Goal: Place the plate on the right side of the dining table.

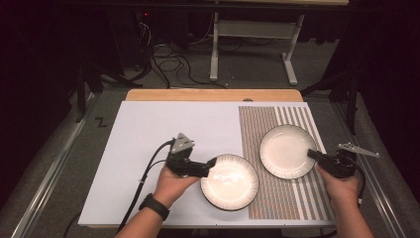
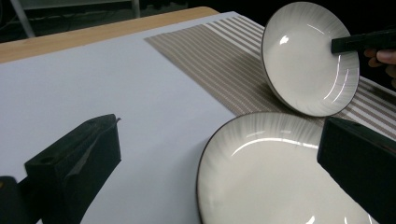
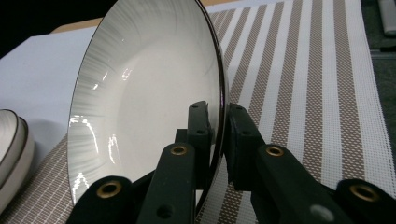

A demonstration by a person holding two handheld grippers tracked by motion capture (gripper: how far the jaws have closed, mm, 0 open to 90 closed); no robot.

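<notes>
On striped mat point(image 1: 297, 193): right tool point(image 3: 223, 140) clamps tilted plate point(image 3: 144, 102) rim, apparently lifted.

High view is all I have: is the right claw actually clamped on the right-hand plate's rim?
Observer: Yes. In the right gripper view the right claw has one jaw on each face of the right-hand plate at its rim, pressed shut on it.
Operator: Is that plate lying flat?
Observer: No. The left gripper view shows it tipped up, with its lower edge on the striped mat and the held edge raised.
Operator: And the left claw?
Observer: The left claw stands wide open. One jaw is over the white sheet, the other is over the near plate, and it grips nothing.
</notes>
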